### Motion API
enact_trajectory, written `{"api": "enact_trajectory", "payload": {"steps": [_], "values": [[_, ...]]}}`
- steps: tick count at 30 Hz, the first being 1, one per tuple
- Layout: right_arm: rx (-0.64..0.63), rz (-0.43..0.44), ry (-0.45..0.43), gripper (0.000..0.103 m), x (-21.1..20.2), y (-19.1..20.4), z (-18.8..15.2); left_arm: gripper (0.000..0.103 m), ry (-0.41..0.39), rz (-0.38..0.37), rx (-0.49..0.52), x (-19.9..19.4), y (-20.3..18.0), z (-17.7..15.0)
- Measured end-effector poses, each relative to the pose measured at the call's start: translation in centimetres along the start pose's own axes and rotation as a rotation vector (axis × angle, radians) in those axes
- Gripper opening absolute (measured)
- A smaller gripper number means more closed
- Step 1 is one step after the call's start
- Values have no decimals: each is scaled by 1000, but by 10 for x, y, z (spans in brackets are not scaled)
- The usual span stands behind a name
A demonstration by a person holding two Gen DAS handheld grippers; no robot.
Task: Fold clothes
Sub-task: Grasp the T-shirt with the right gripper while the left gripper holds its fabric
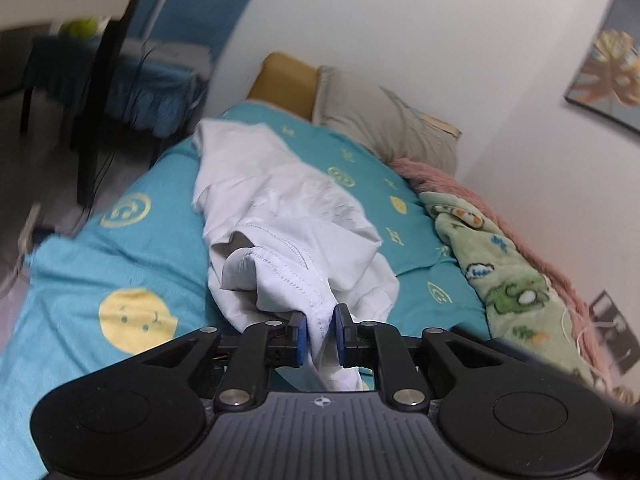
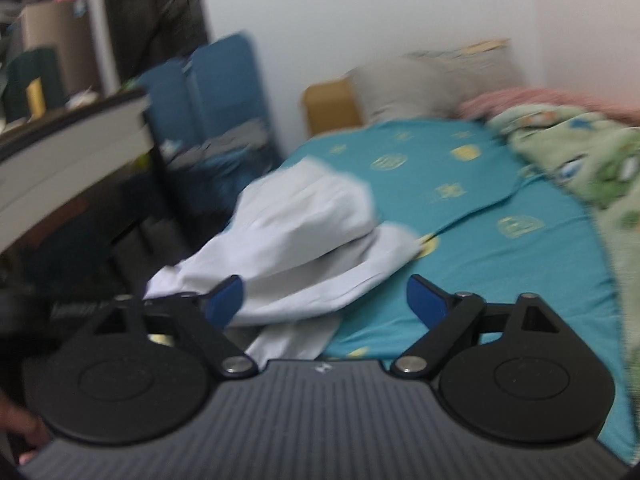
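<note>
A white garment (image 1: 276, 216) lies crumpled along the teal bed sheet (image 1: 132, 264). My left gripper (image 1: 320, 334) is shut on a stitched hem of the garment, with cloth hanging between the blue pads. In the right wrist view the same white garment (image 2: 304, 236) lies at the bed's left edge, partly hanging off it. My right gripper (image 2: 326, 302) is open and empty, just above the near part of the garment. The right view is blurred.
A green cartoon blanket (image 1: 508, 280) and pink fleece (image 1: 448, 184) lie along the wall side. A grey pillow (image 1: 384, 124) sits at the head. A blue chair (image 2: 216, 120) and a dark desk (image 2: 76, 152) stand left of the bed.
</note>
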State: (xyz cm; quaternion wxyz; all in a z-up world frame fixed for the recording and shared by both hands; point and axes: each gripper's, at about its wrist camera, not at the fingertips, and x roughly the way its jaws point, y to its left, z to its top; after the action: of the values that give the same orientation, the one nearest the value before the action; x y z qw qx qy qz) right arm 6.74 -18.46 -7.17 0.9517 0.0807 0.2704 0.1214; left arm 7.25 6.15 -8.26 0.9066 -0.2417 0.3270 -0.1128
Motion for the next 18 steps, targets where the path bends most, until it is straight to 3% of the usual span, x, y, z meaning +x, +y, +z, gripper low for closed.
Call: {"api": "enact_trajectory", "payload": {"steps": [4,9,11,13,15,16,18], "values": [[177,120,151,75,37,-10,-10,21,82,-49,-169,15,26,2],[535,293,262,77,81,-23,-29,27,98,-43,-243,25,45,5],[595,325,276,67,97,-21,-33,31,97,-25,-247,28,49,6],[618,342,275,40,108,-17,-33,33,102,-12,-259,33,52,4],[596,319,251,20,108,-14,-29,34,110,-7,-275,37,54,2],[587,306,235,14,107,-15,-27,35,113,-12,-278,38,54,1],[589,284,198,10,101,-19,-23,37,120,-30,-274,40,52,0]]}}
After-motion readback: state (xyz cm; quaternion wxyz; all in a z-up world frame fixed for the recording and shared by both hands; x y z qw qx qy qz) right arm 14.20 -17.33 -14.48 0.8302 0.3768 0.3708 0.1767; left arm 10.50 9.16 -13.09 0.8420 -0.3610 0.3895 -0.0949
